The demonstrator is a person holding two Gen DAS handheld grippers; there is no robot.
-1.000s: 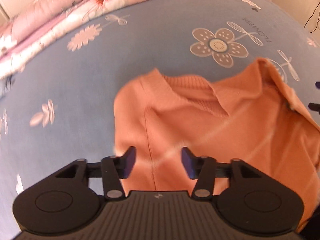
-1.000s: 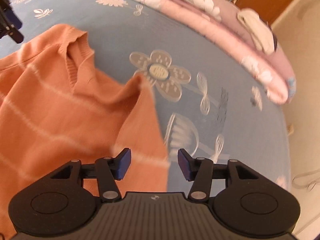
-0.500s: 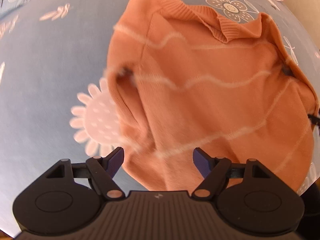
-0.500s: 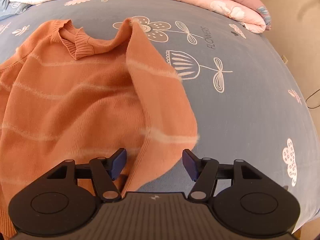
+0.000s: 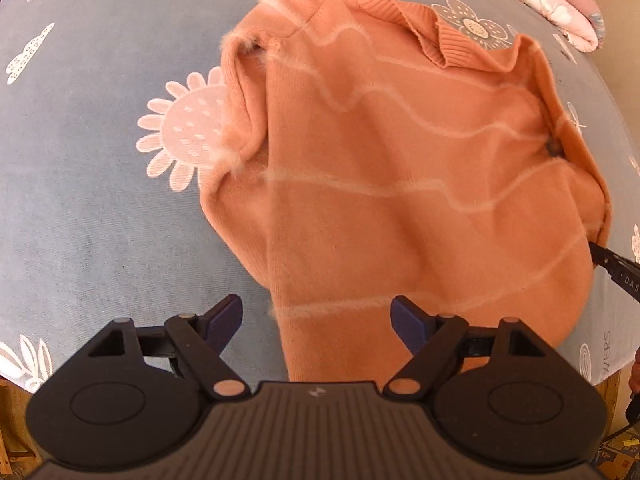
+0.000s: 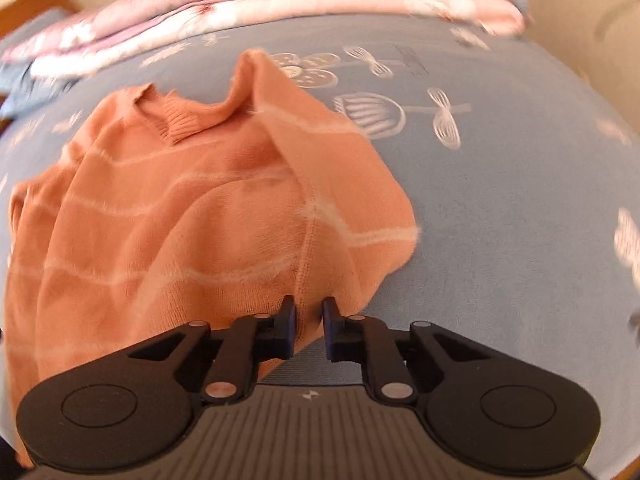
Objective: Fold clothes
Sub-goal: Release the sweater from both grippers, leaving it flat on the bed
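Blue floral bedsheet (image 5: 100, 208) carries orange striped sweater (image 5: 400, 168), spread flat. Left gripper (image 5: 316, 322): jaws wide and opening, straddling the sweater's lower edge, pads clear. Right gripper (image 6: 309, 322): jaws closing, pinching the side seam. Pink quilt (image 6: 280, 4) behind.

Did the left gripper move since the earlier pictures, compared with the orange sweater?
Yes. The left gripper drew back along the orange sweater from under the collar to the hem end, its jaws opening.
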